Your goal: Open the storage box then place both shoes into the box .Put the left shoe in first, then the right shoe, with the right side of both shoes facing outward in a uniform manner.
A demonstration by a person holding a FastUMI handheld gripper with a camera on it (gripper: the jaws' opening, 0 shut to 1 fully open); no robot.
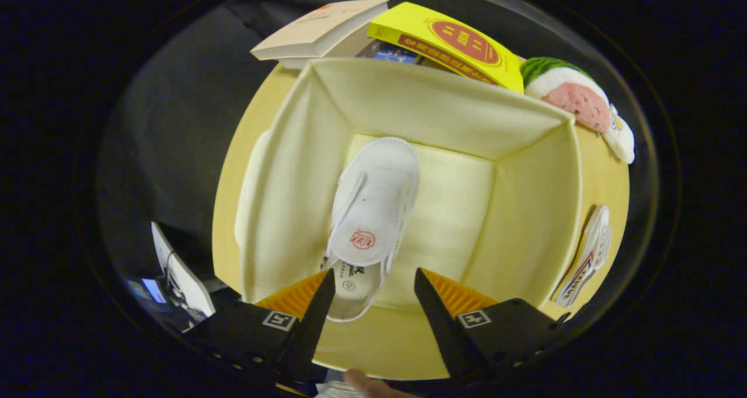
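I look down into the open cream storage box (525,211) on a round yellow table (607,182). One white shoe (373,211) lies on the box floor, toe pointing away from me, its heel opening just ahead of the fingers. My gripper (373,281) hovers above the box with its fingers spread apart; the shoe's heel sits below the gap, and neither finger presses on it. The second white shoe (586,258) lies on the table outside the box's right wall.
Behind the box lie a yellow book (449,42) and a beige book (315,30). A watermelon-slice plush toy (572,94) rests at the back right of the table. A fingertip (362,380) shows below the gripper.
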